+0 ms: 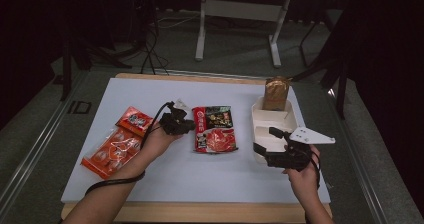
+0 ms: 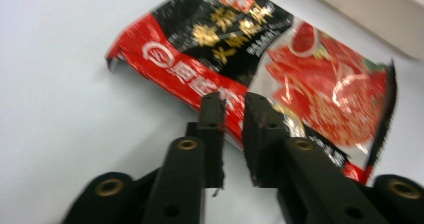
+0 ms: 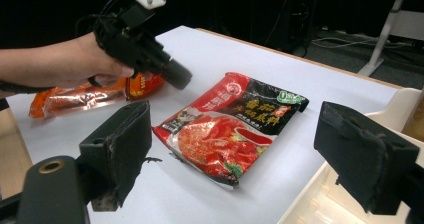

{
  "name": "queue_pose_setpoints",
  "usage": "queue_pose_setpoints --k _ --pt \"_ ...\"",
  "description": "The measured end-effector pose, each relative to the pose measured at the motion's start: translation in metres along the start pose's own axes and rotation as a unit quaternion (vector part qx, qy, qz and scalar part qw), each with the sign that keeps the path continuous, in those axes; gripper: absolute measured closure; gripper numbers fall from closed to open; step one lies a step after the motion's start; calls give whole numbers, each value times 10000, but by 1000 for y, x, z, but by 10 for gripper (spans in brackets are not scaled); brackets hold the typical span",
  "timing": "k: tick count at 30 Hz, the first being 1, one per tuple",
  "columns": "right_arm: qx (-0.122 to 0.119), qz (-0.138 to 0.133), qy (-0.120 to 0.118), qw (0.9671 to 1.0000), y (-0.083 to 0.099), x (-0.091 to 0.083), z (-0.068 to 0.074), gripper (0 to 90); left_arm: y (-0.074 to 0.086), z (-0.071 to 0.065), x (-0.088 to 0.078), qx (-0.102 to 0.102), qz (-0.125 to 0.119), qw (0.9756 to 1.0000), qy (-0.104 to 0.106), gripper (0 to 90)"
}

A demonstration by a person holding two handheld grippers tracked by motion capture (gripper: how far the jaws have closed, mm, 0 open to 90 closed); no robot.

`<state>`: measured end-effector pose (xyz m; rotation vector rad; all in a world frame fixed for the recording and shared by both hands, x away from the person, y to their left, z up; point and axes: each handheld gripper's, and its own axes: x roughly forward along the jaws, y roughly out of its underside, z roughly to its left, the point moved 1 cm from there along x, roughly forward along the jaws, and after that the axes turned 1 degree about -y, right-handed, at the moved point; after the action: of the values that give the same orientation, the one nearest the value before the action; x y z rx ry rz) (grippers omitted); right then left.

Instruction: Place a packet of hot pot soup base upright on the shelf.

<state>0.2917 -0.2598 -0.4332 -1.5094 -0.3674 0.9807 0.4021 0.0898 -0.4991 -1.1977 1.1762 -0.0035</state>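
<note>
Left gripper (image 1: 187, 125): jaws a narrow gap apart, nothing between them, held just above the left edge of the red-and-black sauce packet (image 1: 214, 129). Judged freshly let go or about to pinch.

Packet lies flat mid-mat on the white table (image 1: 150, 184), long axis running away from the person, black end far, red end near.

Right gripper (image 1: 265, 143): jaws wide, empty, over the near rim of the white tray (image 1: 292, 119), likely waiting.

Orange snack bag (image 1: 116, 145) lies left.

Two red packets (image 1: 213, 129) (image 1: 116, 143), one white tray (image 1: 274, 120), one brown bag (image 1: 276, 93).
</note>
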Motion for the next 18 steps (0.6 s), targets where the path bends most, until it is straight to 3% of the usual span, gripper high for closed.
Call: queue_pose_setpoints --k 8,18 --pt "-19 43 -50 10000 1 2 2 152 -12 14 9 -258 -117 9993 -239 602" --pt "-48 106 -106 9999 2 6 4 151 -25 32 26 -484 -104 9975 -510 549"
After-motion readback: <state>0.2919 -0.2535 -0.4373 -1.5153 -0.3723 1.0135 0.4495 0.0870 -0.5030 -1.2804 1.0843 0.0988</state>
